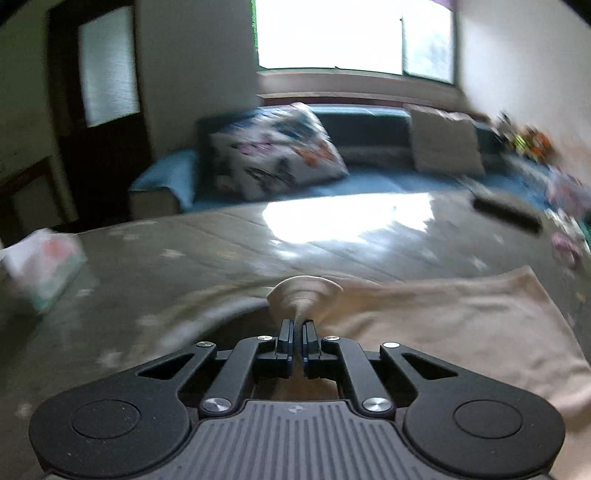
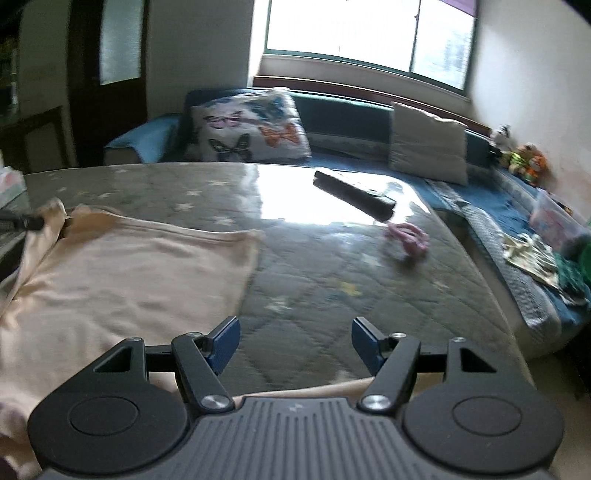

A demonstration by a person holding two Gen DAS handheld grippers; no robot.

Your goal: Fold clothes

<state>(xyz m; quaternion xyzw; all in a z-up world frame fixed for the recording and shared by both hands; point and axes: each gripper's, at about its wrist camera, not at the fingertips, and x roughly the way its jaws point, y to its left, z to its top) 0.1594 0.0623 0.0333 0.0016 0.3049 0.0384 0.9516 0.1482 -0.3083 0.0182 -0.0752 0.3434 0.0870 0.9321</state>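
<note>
A grey quilted mattress [image 2: 332, 280] with pale star marks fills most of both views, and a blue sofa [image 2: 491, 177] is seen beyond its far edge under a bright window [image 2: 369, 33]. On the sofa a butterfly-print cushion [image 2: 247, 127] and a plain beige cushion [image 2: 428, 144] are propped upright.

A cream garment [image 2: 129, 273] is spread flat on the near left part of the mattress in the right wrist view, its long axis running from the near edge toward the far left, where one corner is lifted off the surface. That corner is bunched into a small fan of cloth [image 1: 303, 291] and is pinched between the fingers of the left gripper [image 1: 298, 332], which are closed tight on it.

The right gripper [image 2: 295, 345] is held with its fingers spread wide and nothing between them; the garment's right edge lies just beside the left finger, and more cream cloth is seen under the gripper body.

Farther off on the mattress, a long dark object [image 2: 354, 194] and a small pink item [image 2: 406, 238] lie well apart from the garment. A tissue pack [image 1: 40, 266] is seen at the left edge, blurred.
</note>
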